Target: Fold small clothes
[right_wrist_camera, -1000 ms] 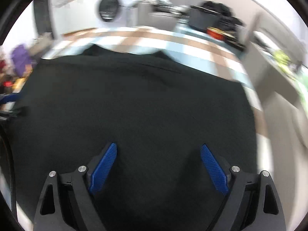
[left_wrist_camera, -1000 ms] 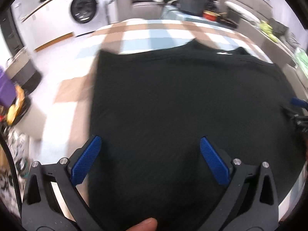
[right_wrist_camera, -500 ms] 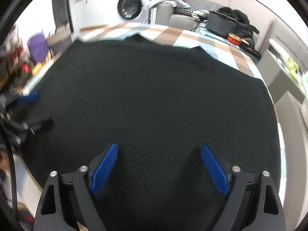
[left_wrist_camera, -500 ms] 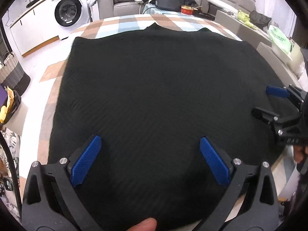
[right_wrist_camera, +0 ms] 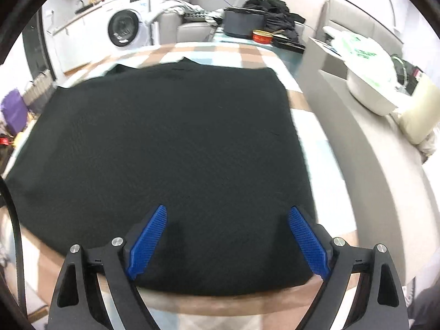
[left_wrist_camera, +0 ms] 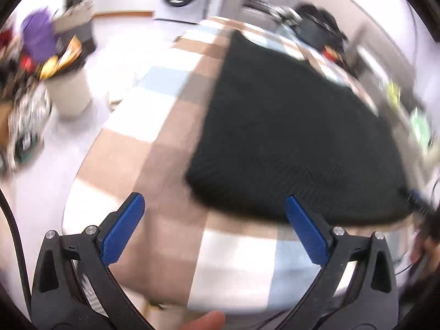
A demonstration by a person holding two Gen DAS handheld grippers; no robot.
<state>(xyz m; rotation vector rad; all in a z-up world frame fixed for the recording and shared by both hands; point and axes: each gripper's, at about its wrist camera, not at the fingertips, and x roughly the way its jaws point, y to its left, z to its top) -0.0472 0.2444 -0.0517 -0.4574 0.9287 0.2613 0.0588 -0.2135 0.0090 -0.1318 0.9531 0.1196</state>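
Two grippers in frame, both with jaws spread wide and nothing between the blue pads. Left gripper [left_wrist_camera: 214, 211] hangs over bare checked tablecloth [left_wrist_camera: 154, 170], its left pad [left_wrist_camera: 122, 231] over a brown band and its right pad [left_wrist_camera: 306, 231] just at the near edge of the black garment [left_wrist_camera: 291, 137]. No contact with the fabric that I can see; that view is motion-blurred.

Right gripper [right_wrist_camera: 227, 236] sits over the near right part of the same black garment [right_wrist_camera: 170, 151], fingers released, pads above the knit cloth. Cannot tell whether the tips touch it.

Garment lies flat on the table, a roughly square dark panel with a textured weave. Far edge shows a small raised peak near the middle in the right wrist view. Its right edge runs close to the table's right side; checked cloth shows beyond it on the far side and along the near rim.

Background: washing machine [right_wrist_camera: 123, 29] at the back left, grey sofa [right_wrist_camera: 187, 27] beside it, a dark tub [right_wrist_camera: 243, 23] and a red tin [right_wrist_camera: 262, 36] at the table's far end, dark clothes piled behind them. White plastic bag [right_wrist_camera: 363, 63] on a ledge to the right. Purple item [left_wrist_camera: 38, 38] and a cluttered bin on the floor at left in the left wrist view. A fingertip [left_wrist_camera: 206, 321] shows at the bottom edge there.
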